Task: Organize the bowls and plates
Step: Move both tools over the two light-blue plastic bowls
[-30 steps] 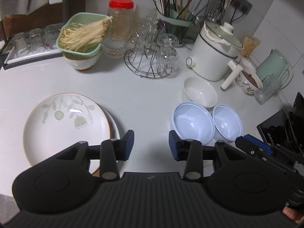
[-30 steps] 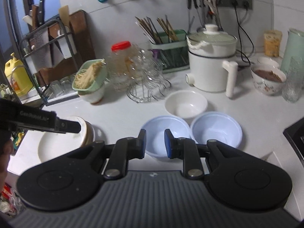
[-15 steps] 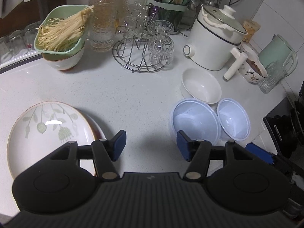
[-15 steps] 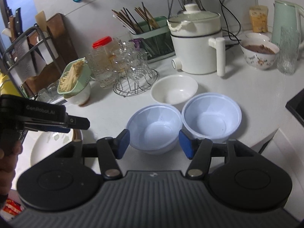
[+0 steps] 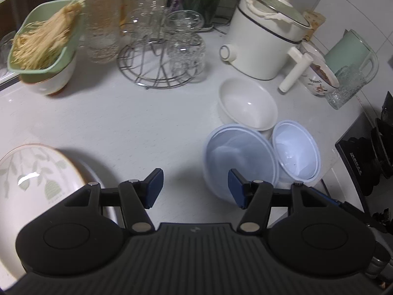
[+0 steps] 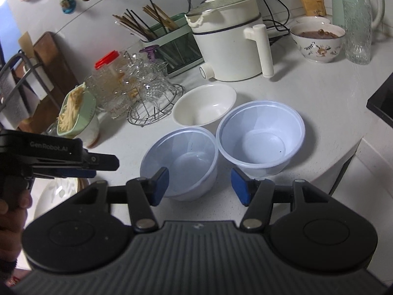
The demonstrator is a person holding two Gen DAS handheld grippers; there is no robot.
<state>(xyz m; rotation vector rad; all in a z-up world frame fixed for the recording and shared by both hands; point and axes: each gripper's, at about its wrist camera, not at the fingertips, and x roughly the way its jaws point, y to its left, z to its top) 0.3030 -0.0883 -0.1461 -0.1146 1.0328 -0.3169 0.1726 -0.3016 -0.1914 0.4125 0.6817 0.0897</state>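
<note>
Two translucent plastic bowls stand side by side on the white counter: the left one [image 6: 180,157] [image 5: 239,158] and the right one [image 6: 261,136] [image 5: 296,151]. A white ceramic bowl [image 6: 205,104] [image 5: 246,107] sits just behind them. A leaf-patterned plate [image 5: 32,179] lies on another plate at the left. My left gripper [image 5: 195,190] is open and empty above the counter, between the plate and the left plastic bowl. My right gripper [image 6: 200,185] is open and empty, just in front of the left plastic bowl.
At the back stand a white electric pot [image 6: 229,41], a wire rack of glasses [image 6: 149,93], a red-lidded jar [image 5: 104,17], a green basket of noodles on a bowl [image 5: 44,46], a patterned bowl [image 6: 318,40], a glass [image 6: 357,32] and a chopstick holder [image 6: 172,41]. A black hob [image 5: 363,152] lies right.
Both grippers have opened wider and moved forward toward the plastic bowls. The plate has slid to the left edge of the left wrist view.
</note>
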